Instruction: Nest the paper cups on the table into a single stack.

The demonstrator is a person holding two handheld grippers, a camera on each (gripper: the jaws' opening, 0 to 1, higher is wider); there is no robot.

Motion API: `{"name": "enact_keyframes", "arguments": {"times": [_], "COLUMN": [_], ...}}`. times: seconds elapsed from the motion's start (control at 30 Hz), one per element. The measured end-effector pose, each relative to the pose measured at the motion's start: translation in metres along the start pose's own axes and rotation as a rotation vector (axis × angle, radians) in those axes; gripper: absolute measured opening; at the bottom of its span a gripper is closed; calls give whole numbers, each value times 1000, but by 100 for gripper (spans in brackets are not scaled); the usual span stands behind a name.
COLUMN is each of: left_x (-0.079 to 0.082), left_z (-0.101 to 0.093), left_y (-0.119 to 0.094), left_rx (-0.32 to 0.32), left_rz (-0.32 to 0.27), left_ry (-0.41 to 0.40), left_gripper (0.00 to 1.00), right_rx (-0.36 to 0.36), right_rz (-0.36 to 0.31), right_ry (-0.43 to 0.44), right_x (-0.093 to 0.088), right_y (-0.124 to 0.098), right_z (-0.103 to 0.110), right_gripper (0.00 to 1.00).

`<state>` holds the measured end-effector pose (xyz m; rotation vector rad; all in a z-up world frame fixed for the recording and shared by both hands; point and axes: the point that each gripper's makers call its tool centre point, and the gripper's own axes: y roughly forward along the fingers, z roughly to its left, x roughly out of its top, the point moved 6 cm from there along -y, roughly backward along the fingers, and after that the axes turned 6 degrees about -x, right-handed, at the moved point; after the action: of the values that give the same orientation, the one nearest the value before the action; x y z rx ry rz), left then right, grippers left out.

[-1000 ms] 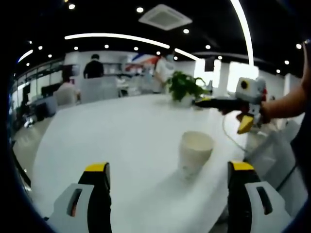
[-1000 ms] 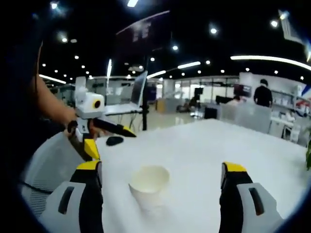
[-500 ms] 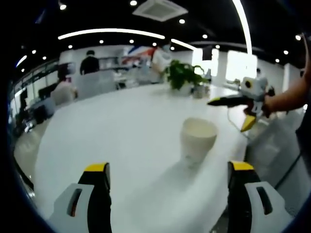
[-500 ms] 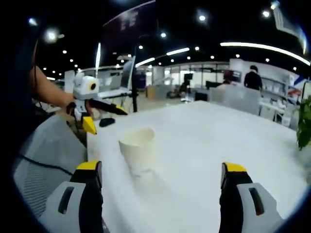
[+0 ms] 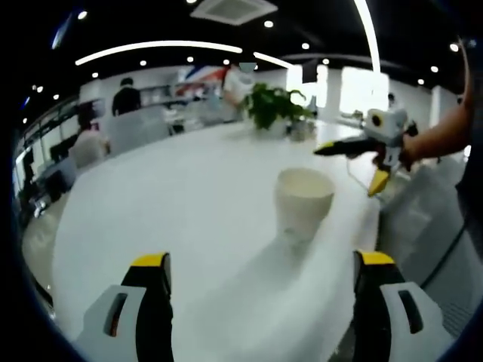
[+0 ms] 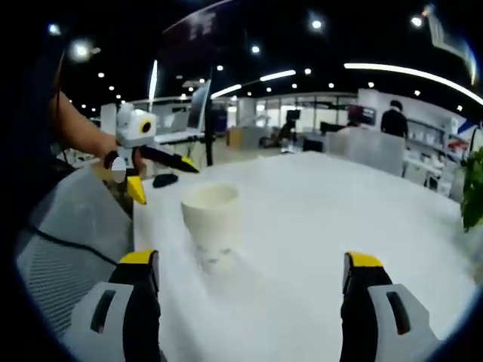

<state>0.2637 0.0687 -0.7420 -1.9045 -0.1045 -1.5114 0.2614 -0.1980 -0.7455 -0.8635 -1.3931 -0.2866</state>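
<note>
So, one paper cup [image 5: 303,205] stood upright on the white table [image 5: 173,219], near its edge, ahead of both grippers. Left gripper [image 5: 261,302] hung back with its jaws spread wide, nothing between them. Right gripper [image 6: 250,298] was likewise agape and empty, the cup [image 6: 212,223] well clear of its tips. One potted plant [image 5: 273,109] sat farther back.

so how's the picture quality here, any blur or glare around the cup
Left gripper view: the paper cup is soft but readable, with a faint shadow running toward the camera; the bright window behind the right gripper is blown out. Right gripper view: the white table is washed out, the cup slightly blurred, and fisheye bending curves the ceiling lights.
</note>
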Motion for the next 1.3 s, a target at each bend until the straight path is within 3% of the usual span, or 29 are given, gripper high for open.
{"name": "enact_keyframes", "arguments": {"times": [0.33, 0.57, 0.8, 0.93, 1.3], "left_x": [0, 7, 11, 9, 12], "left_z": [3, 1, 2, -1, -10], "left_y": [22, 38, 53, 61, 77], "left_rx": [-44, -96, -140, -176, -235], "left_rz": [38, 52, 75, 95, 102], "left_ry": [53, 82, 111, 147, 139], "left_gripper": [97, 91, 78, 64, 54], "right_rx": [35, 110, 169, 187, 214], "right_rz": [31, 62, 98, 113, 149], "right_ry": [-32, -55, -66, -89, -51], "right_x": [-3, -1, -2, -1, -4], "right_y": [17, 32, 43, 50, 59], "right_z": [1, 12, 19, 19, 20], "right_gripper": [87, 80, 64, 57, 47]}}
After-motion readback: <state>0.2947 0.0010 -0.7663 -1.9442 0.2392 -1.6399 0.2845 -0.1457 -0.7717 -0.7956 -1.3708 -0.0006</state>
